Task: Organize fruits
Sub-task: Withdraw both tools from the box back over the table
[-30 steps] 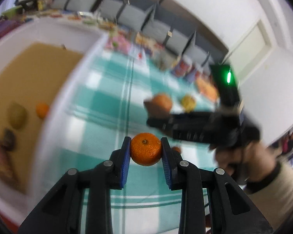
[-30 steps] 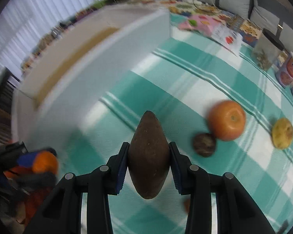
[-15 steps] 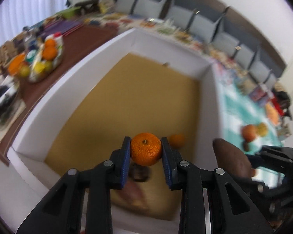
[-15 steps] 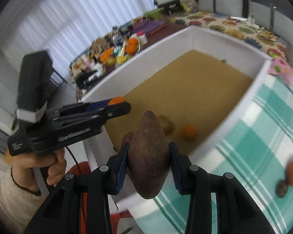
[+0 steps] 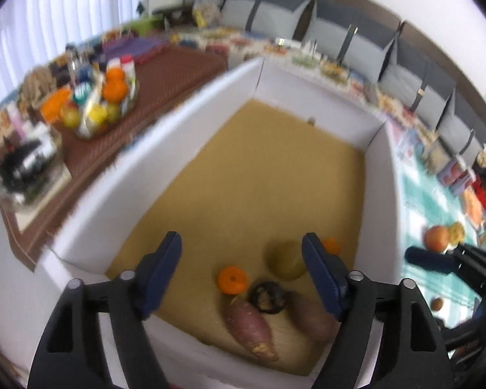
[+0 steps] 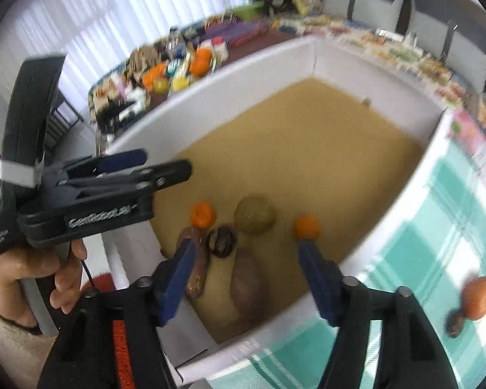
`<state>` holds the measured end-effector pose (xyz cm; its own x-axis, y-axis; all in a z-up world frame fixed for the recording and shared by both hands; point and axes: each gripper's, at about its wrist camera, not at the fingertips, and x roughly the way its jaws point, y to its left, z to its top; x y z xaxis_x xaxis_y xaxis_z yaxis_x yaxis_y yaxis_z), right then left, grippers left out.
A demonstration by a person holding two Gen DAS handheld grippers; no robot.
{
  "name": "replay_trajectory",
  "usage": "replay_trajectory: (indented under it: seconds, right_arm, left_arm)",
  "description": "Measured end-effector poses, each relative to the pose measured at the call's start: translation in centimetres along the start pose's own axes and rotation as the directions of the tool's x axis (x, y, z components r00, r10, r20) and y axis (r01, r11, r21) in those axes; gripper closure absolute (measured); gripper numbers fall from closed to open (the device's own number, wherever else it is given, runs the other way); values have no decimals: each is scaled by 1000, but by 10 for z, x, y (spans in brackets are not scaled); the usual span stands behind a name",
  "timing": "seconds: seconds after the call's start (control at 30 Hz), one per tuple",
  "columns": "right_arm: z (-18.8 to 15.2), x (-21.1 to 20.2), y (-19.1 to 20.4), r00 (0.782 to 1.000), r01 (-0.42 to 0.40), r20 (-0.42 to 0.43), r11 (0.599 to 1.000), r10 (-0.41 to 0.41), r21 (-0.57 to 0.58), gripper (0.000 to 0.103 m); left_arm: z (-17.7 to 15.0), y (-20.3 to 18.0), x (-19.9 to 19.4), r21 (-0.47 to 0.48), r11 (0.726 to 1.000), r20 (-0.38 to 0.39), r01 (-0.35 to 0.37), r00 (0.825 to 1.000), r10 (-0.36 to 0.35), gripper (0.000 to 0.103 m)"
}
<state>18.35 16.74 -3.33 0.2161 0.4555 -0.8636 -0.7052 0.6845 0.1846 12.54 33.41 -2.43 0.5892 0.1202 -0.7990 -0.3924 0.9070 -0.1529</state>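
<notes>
A white box [image 5: 113, 194] with a tan floor holds several fruits. My left gripper [image 5: 243, 259] hangs over its near corner, jaws opening, nothing between the pads. Below it lie a mandarin [image 5: 231, 279], a dark round fruit [image 5: 267, 296], a green fruit [image 5: 286, 259], a small orange [image 5: 332, 244] and a reddish sweet potato [image 5: 251, 327]. My right gripper [image 6: 246, 259] is also opening above the box [image 6: 405, 194]. A brown sweet potato [image 6: 248, 288] lies on the floor under it, touching neither pad. The mandarin [image 6: 203, 214] rests beyond; the left gripper [image 6: 165, 163] reaches in from the left.
On the teal checked cloth [image 6: 437, 220] to the right lie an orange fruit [image 6: 478, 296] and a small dark fruit [image 6: 455, 322]. A bowl of fruit [image 5: 103, 107] stands on the brown table to the left. A hand [image 6: 32, 265] holds the left gripper.
Both grippers swung from over the cloth to over the box. The left let go of the mandarin and the right let go of the brown sweet potato; both now lie in the box.
</notes>
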Motion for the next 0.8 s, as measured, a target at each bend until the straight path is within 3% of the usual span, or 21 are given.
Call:
replay_trajectory:
  seconds: [0.17,0.37,0.47,0.57,0.8]
  right_arm:
    - [-12,-69,-26,987,70,146,997,-75,38,8]
    - [-88,-124,-81,953,172,218,969,-209,176,7]
    - [-142,-143,-108,931,238,212,935,-297,264,7]
    - [-204,-157,-136,901,313,184,883,-392,349,7]
    - [-320,-171,-184,822,430,124,748,-556,506,7]
  left_arm:
    - [3,-43,-52,85,995,129,44,990,-54,17]
    - [-48,-135,-81,228,966,176,125,970,-167,16]
    - [-81,-177,-79,280,946,166,163,962,-215,16]
    - [-115,-221,-63,320,921,83,220,962,-259,16]
    - [-173,-281,-36,414,892,62,184,971,-229,16]
